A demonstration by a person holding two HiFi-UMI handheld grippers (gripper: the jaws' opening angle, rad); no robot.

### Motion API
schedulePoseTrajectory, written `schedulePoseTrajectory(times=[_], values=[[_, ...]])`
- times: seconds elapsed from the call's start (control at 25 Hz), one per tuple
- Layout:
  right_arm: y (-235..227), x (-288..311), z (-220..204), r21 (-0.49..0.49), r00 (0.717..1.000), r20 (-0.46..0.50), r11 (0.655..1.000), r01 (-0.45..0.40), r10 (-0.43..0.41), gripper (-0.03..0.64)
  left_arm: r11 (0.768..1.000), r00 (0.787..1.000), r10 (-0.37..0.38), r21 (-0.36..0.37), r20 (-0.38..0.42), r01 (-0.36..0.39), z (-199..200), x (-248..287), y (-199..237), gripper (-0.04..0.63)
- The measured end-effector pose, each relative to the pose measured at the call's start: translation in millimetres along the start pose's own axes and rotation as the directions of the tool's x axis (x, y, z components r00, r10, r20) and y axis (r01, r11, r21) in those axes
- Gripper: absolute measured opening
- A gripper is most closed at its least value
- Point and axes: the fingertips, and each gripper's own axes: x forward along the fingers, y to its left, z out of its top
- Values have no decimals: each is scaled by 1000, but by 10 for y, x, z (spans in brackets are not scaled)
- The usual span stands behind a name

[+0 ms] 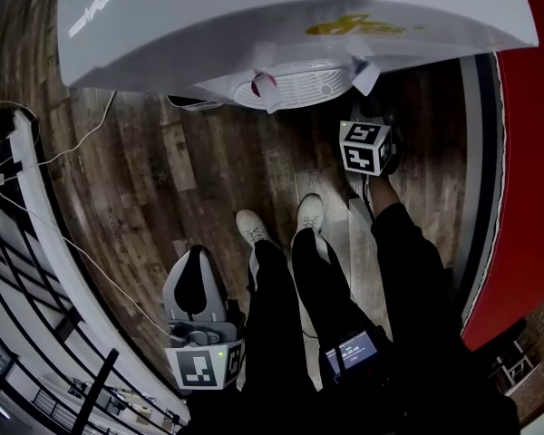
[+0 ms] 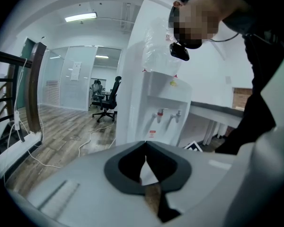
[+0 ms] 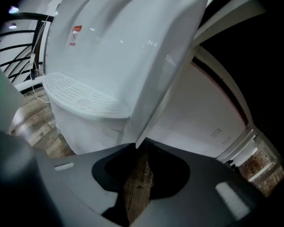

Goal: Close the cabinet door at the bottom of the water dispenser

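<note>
Swinging the cabinet door shut is the step in hand, and by my reading it has barely begun.

Position: the door sits below the drip tray at the front of the water dispenser. I judge that it stands out from the body toward me, with its thin white edge running straight down to my right gripper.

Grip state: the right fingers are drawn in on that edge and pinch it at their very tips. The wooden floor shows through the hollow behind them. The left gripper has its fingers pressed together on nothing. It hangs low beside my left leg, well apart from the dispenser.

Procedure, as I would run it:
1. Hold the pinch light. The edge is thin and looks smooth, so a hard squeeze adds nothing and may twist the panel.
2. Carry the right hand along the door's own arc about its hinge, letting the wrist turn with it and never dragging the edge sideways.
3. Let go just short of the frame so the fingertips are not trapped, then press the face home with the tips together.
4. Leave the left gripper clear of the swing.
</note>
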Motion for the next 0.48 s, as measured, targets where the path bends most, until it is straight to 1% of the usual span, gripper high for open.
schedulePoseTrajectory(times=[0.08,0.24,0.32,0.4,0.48], values=[[5,-119,10,48,999,35,999,8,-10,2,1000,1000,9,21,5,-9,25,-9,7,6],[144,-367,30,194,993,90,977,-87,71,-2,999,998,29,15,49,-30,202,10,34,6],[197,-532,91,229,987,133,966,-115,86,-1,999,998,27,31,56,-29,254,28,27,6],[253,-752,212,259,974,199,953,-155,104,-2,999,998,31,36,60,-33,287,65,22,6],[261,-1006,350,310,960,257,932,-190,111,-2,998,996,42,40,77,-46,351,125,22,6]])
